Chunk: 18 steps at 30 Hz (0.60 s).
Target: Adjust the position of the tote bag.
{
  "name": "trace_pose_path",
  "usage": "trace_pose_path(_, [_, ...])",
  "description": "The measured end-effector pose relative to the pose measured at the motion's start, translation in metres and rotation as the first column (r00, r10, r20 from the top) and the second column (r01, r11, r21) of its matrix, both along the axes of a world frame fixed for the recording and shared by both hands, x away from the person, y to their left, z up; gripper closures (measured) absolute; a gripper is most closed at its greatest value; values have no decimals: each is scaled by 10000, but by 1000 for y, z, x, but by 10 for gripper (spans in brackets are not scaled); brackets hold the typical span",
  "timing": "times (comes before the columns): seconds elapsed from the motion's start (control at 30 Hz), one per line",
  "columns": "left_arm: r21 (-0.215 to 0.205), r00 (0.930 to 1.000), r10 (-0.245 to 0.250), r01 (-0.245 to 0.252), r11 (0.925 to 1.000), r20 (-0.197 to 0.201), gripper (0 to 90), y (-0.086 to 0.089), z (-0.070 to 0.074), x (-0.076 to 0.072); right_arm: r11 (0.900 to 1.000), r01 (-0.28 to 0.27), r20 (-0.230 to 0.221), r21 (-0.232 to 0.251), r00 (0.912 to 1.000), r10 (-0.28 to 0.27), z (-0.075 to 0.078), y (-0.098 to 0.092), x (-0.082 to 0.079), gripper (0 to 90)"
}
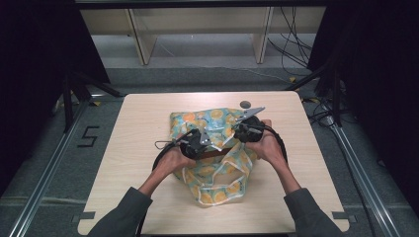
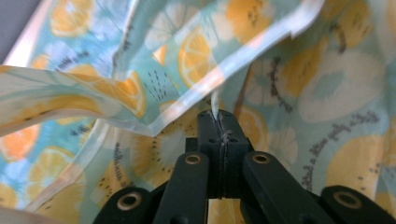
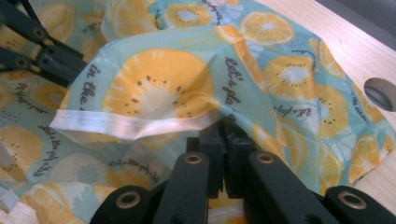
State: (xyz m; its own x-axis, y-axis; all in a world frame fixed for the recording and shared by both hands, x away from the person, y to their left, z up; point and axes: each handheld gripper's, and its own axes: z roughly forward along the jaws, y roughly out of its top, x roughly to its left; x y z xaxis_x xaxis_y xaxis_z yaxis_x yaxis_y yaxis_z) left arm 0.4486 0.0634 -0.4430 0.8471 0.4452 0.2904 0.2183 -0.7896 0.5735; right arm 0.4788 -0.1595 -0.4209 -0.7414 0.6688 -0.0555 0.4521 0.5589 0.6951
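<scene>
A light-blue cloth bag (image 1: 215,122) printed with orange and lemon slices lies crumpled in the middle of the wooden table (image 1: 143,148). My left gripper (image 1: 208,143) sits at the bag's opening. In the left gripper view the left gripper (image 2: 218,117) is shut on a white hemmed edge (image 2: 205,84) of the bag. My right gripper (image 1: 241,131) is on the bag's right side. In the right gripper view the right gripper (image 3: 224,133) is shut on a fold of the bag (image 3: 159,88) just under its hem. The left gripper's black jaws (image 3: 51,58) show at the upper left there.
The bag's looped handles (image 1: 217,191) trail toward the table's near edge. A round hole (image 1: 245,104) sits in the tabletop behind the bag, also seen as the hole (image 3: 380,93). Bare wood lies left and right of the bag. Shelving and cables stand beyond the table.
</scene>
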Motion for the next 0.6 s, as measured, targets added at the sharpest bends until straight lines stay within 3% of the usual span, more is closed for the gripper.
trace_pose_path(0.03, [-682, 10000, 57, -53, 9977, 61, 897, 1, 4, -2, 10000, -24, 0, -15, 10000, 24, 0, 0, 0, 892])
trace_pose_path(0.07, [-682, 10000, 57, -53, 9977, 61, 897, 1, 4, -2, 10000, -24, 0, -15, 10000, 24, 0, 0, 0, 892])
trace_pose_path(0.13, [-1436, 9998, -182, 180, 9895, -1, 897, 8, 18, -4, 9999, -52, -42, -118, 10000, 52, 0, -2, -2, 892])
trace_pose_path(0.17, [-1905, 9997, -176, 206, 9815, 174, 898, 15, 33, -8, 9999, -115, -42, -60, 9999, 115, 0, -3, -5, 892])
trace_pose_path(0.2, [-2138, 9995, -225, 263, 9765, 202, 898, 19, 40, -9, 9996, -224, 84, -161, 9997, 225, 1, -4, -7, 892])
trace_pose_path(0.23, [-2138, 9995, -225, 263, 9765, 202, 898, 19, 40, -9, 9996, -224, 84, -161, 9997, 225, 1, -4, -7, 892])
trace_pose_path(0.27, [-2416, 9994, -204, 269, 9700, 294, 898, 23, 48, -10, 9997, -176, 44, -154, 9998, 177, 3, -6, -10, 892])
trace_pose_path(0.3, [-3070, 9992, -228, 314, 9512, 317, 898, 31, 63, -13, 9992, -361, 57, -186, 9993, 362, 8, -11, -15, 892])
trace_pose_path(0.33, [-3070, 9992, -228, 314, 9512, 317, 899, 31, 63, -13, 9995, -312, 276, -50, 9991, 313, 10, -12, -18, 892])
trace_pose_path(0.37, [-3358, 9979, -302, 479, 9407, 576, 899, 37, 77, -17, 9992, -383, 415, 65, 9984, 380, 14, -15, -20, 892])
trace_pose_path(0.4, [-3358, 9979, -302, 479, 9407, 576, 899, 37, 77, -17, 9993, -360, 414, 131, 9985, 355, 19, -17, -23, 892])
trace_pose_path(0.43, [-3333, 9960, -255, 528, 9414, 857, 899, 42, 89, -22, 9992, -334, 465, 221, 9984, 324, 25, -20, -25, 892])
trace_pose_path(0.5, [-3533, 9965, -320, 573, 9337, 773, 899, 48, 97, -24, 9987, -287, 971, 428, 9950, 245, 36, -23, -26, 895])
trace_pose_path(0.53, [-3533, 9965, -320, 573, 9337, 773, 899, 48, 97, -24, 9987, -287, 971, 428, 9950, 245, 36, -23, -26, 895])
trace_pose_path(0.57, [-4073, 9971, -266, 537, 9117, 719, 899, 54, 103, -23, 9987, 94, 1129, 509, 9935, -151, 46, -31, -21, 900])
trace_pose_path(0.6, [-4073, 9971, -266, 537, 9117, 719, 899, 54, 103, -23, 9987, 94, 1129, 509, 9935, -151, 46, -31, -21, 900])
